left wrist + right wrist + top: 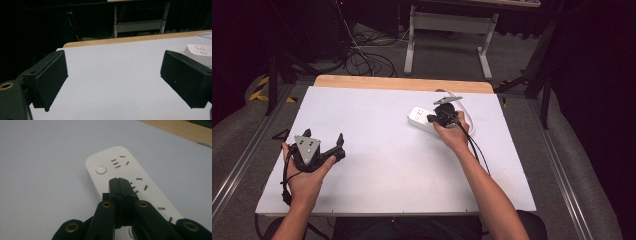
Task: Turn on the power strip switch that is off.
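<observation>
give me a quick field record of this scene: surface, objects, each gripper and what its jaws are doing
surface: white table top, wooden strip along its far edge
object: white power strip with a round button, lying flat on the right side of the table
left gripper: held low at the table's left, jaws wide apart, nothing between them
right gripper: jaws closed together, tips over the power strip, short of its button

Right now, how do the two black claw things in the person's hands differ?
The left gripper is open, jaws spread wide; the right gripper is shut, jaws pressed together. The left sits over bare table, holding nothing; the right is poised above a white power strip, near its round button. Both are black, hand-held, with trailing cables.
</observation>
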Motion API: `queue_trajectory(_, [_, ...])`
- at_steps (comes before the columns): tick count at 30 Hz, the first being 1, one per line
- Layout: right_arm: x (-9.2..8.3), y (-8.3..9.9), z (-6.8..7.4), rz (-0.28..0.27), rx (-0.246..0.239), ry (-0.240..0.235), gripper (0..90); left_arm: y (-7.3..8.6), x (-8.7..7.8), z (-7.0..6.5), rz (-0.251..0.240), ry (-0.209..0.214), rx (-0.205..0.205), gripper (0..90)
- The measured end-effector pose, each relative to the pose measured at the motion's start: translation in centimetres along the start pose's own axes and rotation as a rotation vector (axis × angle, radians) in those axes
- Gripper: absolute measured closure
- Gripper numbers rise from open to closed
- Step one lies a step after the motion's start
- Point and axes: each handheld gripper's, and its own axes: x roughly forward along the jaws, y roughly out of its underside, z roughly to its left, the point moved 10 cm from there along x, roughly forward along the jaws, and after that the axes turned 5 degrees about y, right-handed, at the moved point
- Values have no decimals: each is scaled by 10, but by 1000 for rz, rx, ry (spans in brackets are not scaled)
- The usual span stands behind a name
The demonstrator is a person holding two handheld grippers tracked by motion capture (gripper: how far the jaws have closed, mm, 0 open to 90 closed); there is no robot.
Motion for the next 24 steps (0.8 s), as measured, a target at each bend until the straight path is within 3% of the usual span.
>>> queue_trajectory(10, [8, 3, -6, 10, 12, 4, 900, 1, -1, 1, 2, -1, -5, 80])
queue_trajectory(18, [11, 3, 0, 6, -11, -1, 900, 1, -1, 0, 4, 0, 0, 82])
queue_trajectory(22, [12, 4, -6, 5, 6, 18, 900, 1, -1, 0, 4, 1, -1, 82])
queue_trajectory(24, [12, 5, -8, 5, 30, 3, 900, 1, -1, 0, 6, 0, -1, 82])
